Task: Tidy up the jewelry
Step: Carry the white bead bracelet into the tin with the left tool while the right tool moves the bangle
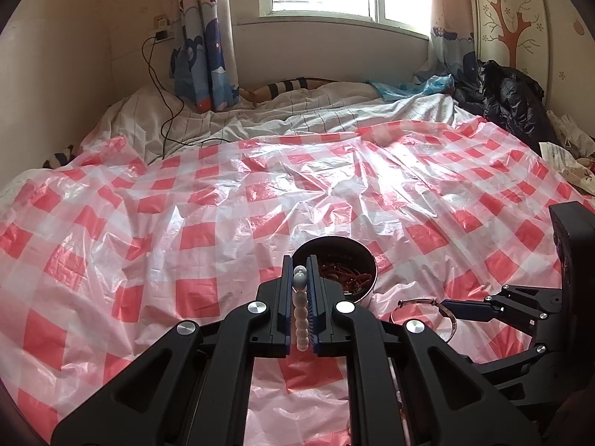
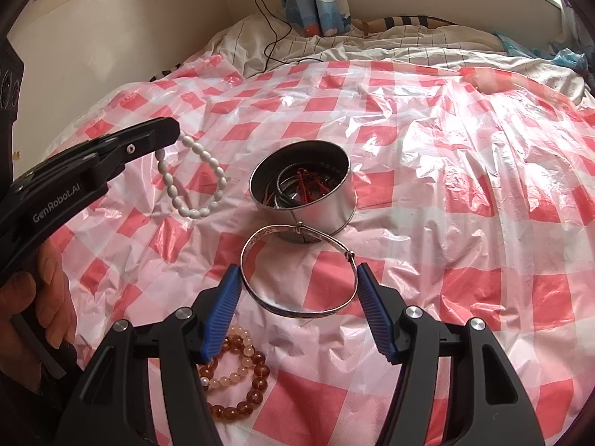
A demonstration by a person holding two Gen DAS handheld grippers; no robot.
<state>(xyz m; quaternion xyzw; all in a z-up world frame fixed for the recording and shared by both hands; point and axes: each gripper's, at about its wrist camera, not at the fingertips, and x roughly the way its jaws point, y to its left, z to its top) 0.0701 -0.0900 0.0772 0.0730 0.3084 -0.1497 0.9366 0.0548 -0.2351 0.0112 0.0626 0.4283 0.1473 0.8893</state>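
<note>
My left gripper [image 1: 300,265] is shut on a white bead bracelet [image 1: 301,316] and holds it in the air just left of a round metal tin [image 2: 316,204]. The bracelet [image 2: 189,182] hangs from that gripper [image 2: 174,133] in the right wrist view. The tin [image 1: 336,245] holds red cords and dark bangles. My right gripper [image 2: 295,275] is open, with its blue pads on either side of a silver bangle [image 2: 297,271] that lies on the checked plastic sheet in front of the tin. An amber bead bracelet [image 2: 238,379] lies under its left finger.
A red and white checked plastic sheet [image 1: 186,200] covers the bed. White bedding, a black cable [image 1: 163,85] and curtains lie at the back. A black jacket [image 1: 513,100] and papers sit at the far right.
</note>
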